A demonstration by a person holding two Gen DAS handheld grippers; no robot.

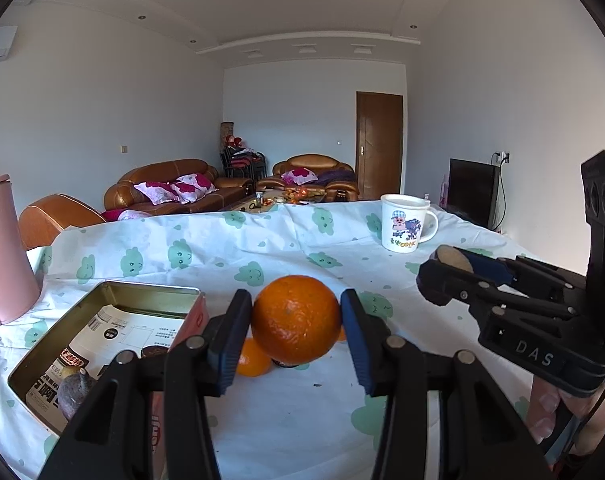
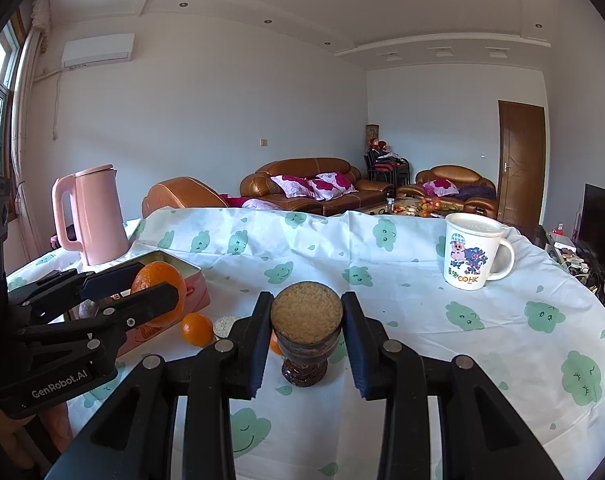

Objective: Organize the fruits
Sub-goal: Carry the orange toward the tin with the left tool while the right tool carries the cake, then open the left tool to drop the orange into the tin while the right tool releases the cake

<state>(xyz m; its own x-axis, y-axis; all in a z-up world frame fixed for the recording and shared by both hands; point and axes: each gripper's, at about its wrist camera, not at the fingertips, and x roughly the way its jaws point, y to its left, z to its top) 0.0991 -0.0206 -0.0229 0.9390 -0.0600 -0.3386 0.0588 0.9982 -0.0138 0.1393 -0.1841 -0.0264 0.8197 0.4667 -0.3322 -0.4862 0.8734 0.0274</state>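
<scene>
The left gripper [image 1: 296, 320] is clamped on a large orange [image 1: 295, 319], its 2 blue-padded fingers pressing the fruit's left and right sides. The orange hangs between the fingertips, raised off the tablecloth [image 1: 286, 412] and just to the right of the open metal tin [image 1: 102, 340]. In the right wrist view the same orange [image 2: 158, 292] shows in front of the tin's [image 2: 182, 276] near right corner, above the cloth rather than inside the tin.

The right gripper [image 2: 306, 328] is closed on a dark brown fruit [image 2: 306, 324] with a flat, pale, grainy cut face turned toward the camera. Its fingers grip the upper part of the fruit on both sides; the dark lower end reaches down close to the tablecloth [image 2: 462, 340], though I cannot tell whether it touches. In the left wrist view the right gripper [image 1: 442, 276] sits well to the right of the orange, with that fruit [image 1: 452, 258] at its tip.

2 small oranges lie on the cloth: 1 [image 2: 197, 329] near the tin's right side, and another [image 2: 276, 346] partly hidden behind the right gripper's left finger. A pale round piece [image 2: 225, 325] lies just beside the first. Inside the tin, on printed paper, rests a brownish fruit [image 1: 75, 394].

A pink kettle [image 2: 94, 216] stands behind the tin, and a white cartoon mug [image 2: 472, 254] stands far right.
</scene>
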